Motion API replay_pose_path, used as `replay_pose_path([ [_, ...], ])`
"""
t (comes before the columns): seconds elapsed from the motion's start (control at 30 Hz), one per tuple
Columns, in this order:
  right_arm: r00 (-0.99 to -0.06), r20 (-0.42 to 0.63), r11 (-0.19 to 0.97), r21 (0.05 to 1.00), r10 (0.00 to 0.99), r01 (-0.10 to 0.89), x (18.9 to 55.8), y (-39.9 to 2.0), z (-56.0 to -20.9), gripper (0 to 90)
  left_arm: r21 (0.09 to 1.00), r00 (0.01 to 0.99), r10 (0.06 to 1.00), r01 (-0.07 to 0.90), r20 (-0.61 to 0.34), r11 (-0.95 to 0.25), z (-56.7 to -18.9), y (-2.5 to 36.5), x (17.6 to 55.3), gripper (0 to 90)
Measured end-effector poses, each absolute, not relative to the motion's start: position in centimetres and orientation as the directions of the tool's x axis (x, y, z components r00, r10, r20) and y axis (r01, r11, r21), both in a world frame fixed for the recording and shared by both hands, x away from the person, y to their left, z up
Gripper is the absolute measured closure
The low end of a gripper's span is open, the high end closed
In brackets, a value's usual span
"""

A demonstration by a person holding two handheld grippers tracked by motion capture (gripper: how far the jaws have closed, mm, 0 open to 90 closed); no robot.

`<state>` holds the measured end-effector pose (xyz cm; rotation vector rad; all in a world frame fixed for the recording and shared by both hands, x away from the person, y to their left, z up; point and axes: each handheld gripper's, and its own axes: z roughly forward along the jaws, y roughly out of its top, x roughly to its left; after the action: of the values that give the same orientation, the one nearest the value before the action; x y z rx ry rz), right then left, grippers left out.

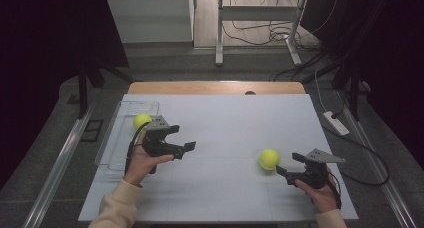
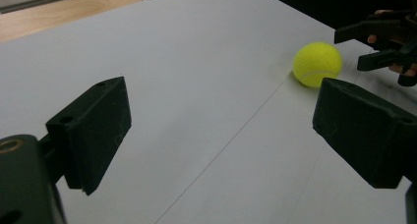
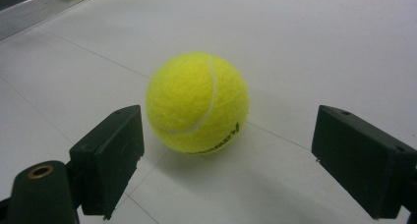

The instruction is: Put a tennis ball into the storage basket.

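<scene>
Your right gripper [image 1: 286, 164] stands wide open, holding nothing, its jaws aimed at the tennis ball [image 1: 269, 159] just ahead on the tabletop [image 1: 225, 123]. The ball, round with no long axis, shows its printed mark low, facing you. Your left gripper [image 1: 182, 136] hangs open and empty, well apart from it.

Near tennis ball [image 3: 197, 103]: bright yellow-green felt, white curved seam, small black lettering low on one side. Second tennis ball [image 1: 141, 120]: same yellow-green, sits in a clear colourless tray [image 1: 112, 148]. Left claw [image 1: 182, 138] and right claw [image 1: 287, 164]: matte black, right one topped by a grey plate. Counter [image 1: 225, 133]: plain white with thin grey seam lines, light wood strip at far edge. Sleeve [image 1: 117, 205]: cream.
</scene>
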<state>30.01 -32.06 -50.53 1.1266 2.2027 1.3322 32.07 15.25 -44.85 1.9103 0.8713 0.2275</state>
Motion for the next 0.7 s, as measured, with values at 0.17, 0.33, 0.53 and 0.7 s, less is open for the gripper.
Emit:
replay_pose_path([
  [0.17, -0.635, 0.115, 0.250, 0.855, 0.764, 0.455, 30.1, -32.0, -50.5, 12.2, 0.842, 0.731, 0.651, 0.471, -0.204, -0.265, -44.8, 14.7, 32.1, 8.6],
  [0.33, -0.632, 0.117, 0.248, 0.853, 0.766, 0.458, 30.1, -32.1, -50.5, 12.1, 0.839, 0.736, 0.645, 0.472, -0.205, -0.271, -44.9, 13.9, 32.3, 8.7],
  [0.53, -0.639, 0.120, 0.248, 0.855, 0.760, 0.455, 29.9, -32.2, -50.5, 12.1, 0.834, 0.748, 0.632, 0.470, -0.203, -0.289, -45.0, 12.7, 32.7, 8.6],
  [0.7, -0.637, 0.126, 0.239, 0.858, 0.760, 0.455, 29.8, -32.5, -50.6, 12.1, 0.826, 0.743, 0.634, 0.485, -0.215, -0.289, -45.4, 12.1, 33.1, 8.7],
])
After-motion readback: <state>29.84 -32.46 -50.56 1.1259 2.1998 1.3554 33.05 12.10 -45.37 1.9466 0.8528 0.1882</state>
